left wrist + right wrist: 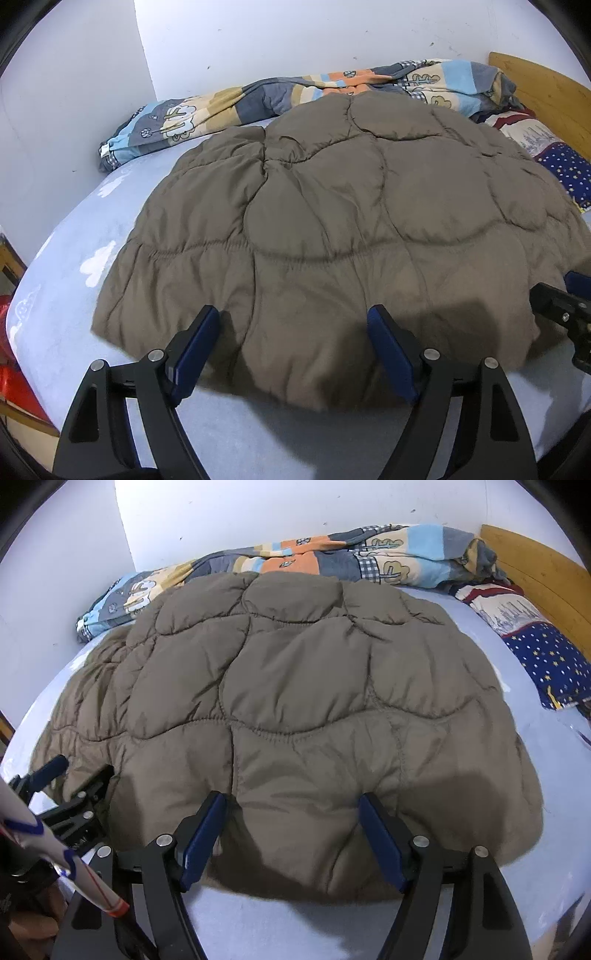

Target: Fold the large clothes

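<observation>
The quilted brown jacket lies spread on the pale blue bed sheet, its near hem under both tools. The left gripper and right gripper stand wide open, holding nothing. To fold well, pinch the hem at matched points, lift evenly, and carry it toward the patchwork blanket at the wall.

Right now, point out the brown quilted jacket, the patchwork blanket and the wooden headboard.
brown quilted jacket (332,206): left wrist view, on a middle quilted panel.
patchwork blanket (417,550): right wrist view, on a light blue patch along the wall.
wooden headboard (535,565): right wrist view, on its bare board face.
</observation>
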Available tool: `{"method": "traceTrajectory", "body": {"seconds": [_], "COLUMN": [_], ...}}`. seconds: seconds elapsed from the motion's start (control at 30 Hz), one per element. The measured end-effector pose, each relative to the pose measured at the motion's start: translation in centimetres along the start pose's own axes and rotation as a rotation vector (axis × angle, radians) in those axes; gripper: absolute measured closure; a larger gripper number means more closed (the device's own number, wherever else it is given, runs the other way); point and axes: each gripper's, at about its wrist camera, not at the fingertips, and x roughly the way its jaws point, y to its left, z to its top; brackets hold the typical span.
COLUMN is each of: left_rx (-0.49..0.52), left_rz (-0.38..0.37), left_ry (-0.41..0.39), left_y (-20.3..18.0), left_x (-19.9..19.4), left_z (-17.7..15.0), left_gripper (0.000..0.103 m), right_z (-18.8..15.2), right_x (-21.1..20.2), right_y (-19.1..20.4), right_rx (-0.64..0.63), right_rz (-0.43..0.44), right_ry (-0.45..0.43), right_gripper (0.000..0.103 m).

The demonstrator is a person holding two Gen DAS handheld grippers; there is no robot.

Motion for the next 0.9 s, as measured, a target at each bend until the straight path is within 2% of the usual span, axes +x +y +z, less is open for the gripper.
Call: {"method": "traceTrajectory", "body": {"seconds": [0.07,0.2,0.27,0.37,0.53,0.63,0.7,0.9], "left_rx": [-0.011,-0.026,-0.018,0.037,0.069,0.076,0.073,0.045], "left_rz": [-0.022,-0.115,-0.107,-0.084,-0.090,-0.099,-0.098,-0.130], "left_ry": [0.021,0.098,0.127,0.089,0.028,-0.040,-0.080,-0.081], "left_y": [0.1,0.0,-0.3,-1.0,-1.6,-1.4,-1.4,-1.4], "left_x": [-1.0,-2.6,-3.0,-4.7,-8.6,-11.7,-13.4,-15.2], "left_z": [-0.8,-3.5,-4.6,-5.2,-5.4,-4.7,-4.0,-2.8], "left_gripper": [0.022,0.022,0.022,0.022,0.022,0.022,0.022,0.022], "right_z": [-0.8,-3.5,-5.0,-6.5,-7.3,-7.9,-7.8,-7.1], "right_x": [-1.4,-3.7,-4.0,-4.4,-7.3,-9.3,-11.4,-14.8], "right_y": [-0.1,-0.2,-0.1,-0.4,-0.4,0.0,0.3,1.2], "right_rx": [0.015,0.065,0.068,0.076,0.090,0.090,0.088,0.058], "right_rz": [-0.006,-0.001,-0.002,-0.004,0.007,0.028,0.046,0.054], "right_ry": [-0.011,0.005,0.033,0.066,0.019,0.004,-0.044,-0.100], "right_gripper": [0.024,0.024,0.024,0.024,0.024,0.024,0.024,0.024]}}
